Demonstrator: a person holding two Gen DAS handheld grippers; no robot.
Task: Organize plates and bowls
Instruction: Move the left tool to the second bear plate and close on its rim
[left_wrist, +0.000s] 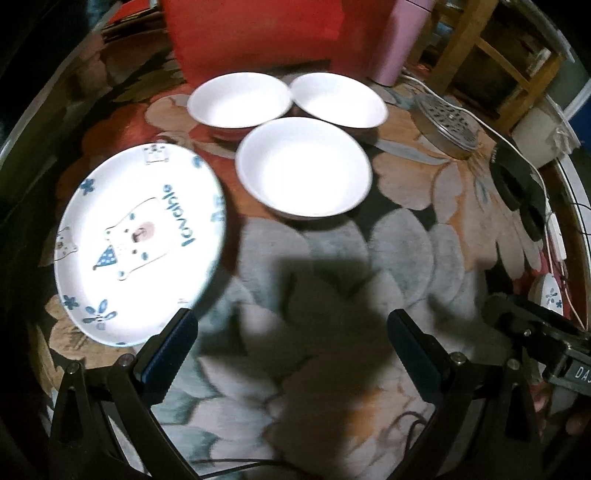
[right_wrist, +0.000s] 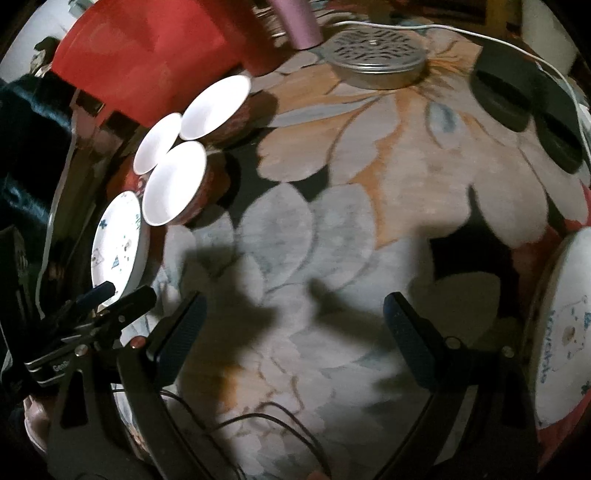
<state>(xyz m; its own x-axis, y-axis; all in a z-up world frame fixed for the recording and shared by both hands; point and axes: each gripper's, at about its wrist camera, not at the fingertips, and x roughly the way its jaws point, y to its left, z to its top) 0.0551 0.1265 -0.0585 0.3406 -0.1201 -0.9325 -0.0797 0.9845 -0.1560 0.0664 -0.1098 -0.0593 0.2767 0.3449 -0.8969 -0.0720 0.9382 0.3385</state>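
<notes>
Both grippers hover with jaws spread wide, holding nothing: the left gripper (left_wrist: 291, 325) and the right gripper (right_wrist: 295, 310). 3 bowls (left_wrist: 303, 166) cluster at upper centre of the left view, a bear plate (left_wrist: 140, 243) at its left, and a second plate (right_wrist: 565, 332) at the right edge of the right view. Nothing looks stacked yet; next likely means closing on a plate rim.

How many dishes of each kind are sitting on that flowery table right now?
Bowls: 3, white inside, clustered together: near bowl, back left bowl, back right bowl.
Plates: 2, both with a bear drawing: one plate beside the bowls, another plate at the opposite edge of the table.
Total: 5 dishes.
</notes>
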